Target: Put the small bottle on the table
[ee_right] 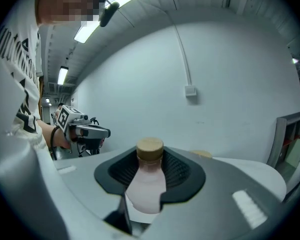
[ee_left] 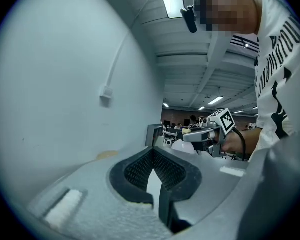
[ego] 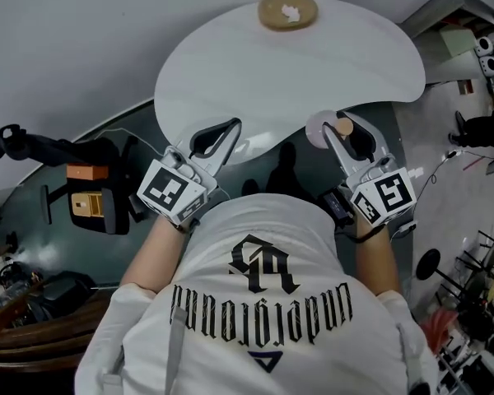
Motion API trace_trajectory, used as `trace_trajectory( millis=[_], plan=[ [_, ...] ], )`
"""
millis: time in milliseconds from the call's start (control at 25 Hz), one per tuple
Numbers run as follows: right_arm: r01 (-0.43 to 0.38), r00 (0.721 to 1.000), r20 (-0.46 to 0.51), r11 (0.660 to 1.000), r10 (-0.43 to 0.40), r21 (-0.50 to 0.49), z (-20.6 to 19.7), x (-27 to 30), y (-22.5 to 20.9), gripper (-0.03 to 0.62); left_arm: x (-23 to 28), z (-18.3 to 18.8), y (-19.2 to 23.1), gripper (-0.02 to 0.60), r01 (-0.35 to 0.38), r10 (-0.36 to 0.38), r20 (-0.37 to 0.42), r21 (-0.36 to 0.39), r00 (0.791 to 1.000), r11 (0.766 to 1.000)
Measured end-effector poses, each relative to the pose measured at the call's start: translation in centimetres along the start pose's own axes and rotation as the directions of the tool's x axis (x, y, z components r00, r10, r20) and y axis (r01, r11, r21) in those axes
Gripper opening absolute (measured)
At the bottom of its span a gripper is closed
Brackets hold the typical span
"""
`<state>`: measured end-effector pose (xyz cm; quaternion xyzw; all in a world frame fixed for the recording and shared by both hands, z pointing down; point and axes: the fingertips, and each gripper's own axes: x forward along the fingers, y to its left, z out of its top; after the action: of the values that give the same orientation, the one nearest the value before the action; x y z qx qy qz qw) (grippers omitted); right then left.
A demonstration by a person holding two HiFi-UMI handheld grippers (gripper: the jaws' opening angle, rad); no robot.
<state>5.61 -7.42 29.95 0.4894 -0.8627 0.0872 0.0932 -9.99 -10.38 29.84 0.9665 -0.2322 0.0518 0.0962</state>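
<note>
Grips the small bottle [ee_right: 147, 184] between the partly closed jaws of the right gripper [ee_right: 150, 160], pads pressing the pale pinkish body just under the tan cap [ee_right: 150, 149], bottle upright. Shows the left gripper [ee_left: 153, 154] with jaws tip to tip and nothing between them. Puts both grippers at the near rim of the white table [ego: 313, 64], bottle on the right; cannot tell whether it touches the tabletop. Farther out, sets a round brown disc [ego: 287, 11] at the table's far edge, against a plain pale wall [ee_right: 230, 59].
</note>
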Motion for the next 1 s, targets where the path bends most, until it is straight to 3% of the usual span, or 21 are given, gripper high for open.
trace_trajectory(
  millis=[520,1000],
  plan=[
    [-0.139,0.984,-0.107,0.990,0.140,0.016,-2.2,7.4,-6.6,0.135,6.8,-1.7,5.5,0.006,-0.103,0.101,-0.046,-0.063,0.994,0.993],
    [-0.240,0.941,-0.239,0.971,0.238,0.019,-7.3,13.3,-11.7,0.135,12.0,-4.3,10.3,0.006,-0.189,0.180,-0.088,-0.109,0.980,0.976]
  ],
)
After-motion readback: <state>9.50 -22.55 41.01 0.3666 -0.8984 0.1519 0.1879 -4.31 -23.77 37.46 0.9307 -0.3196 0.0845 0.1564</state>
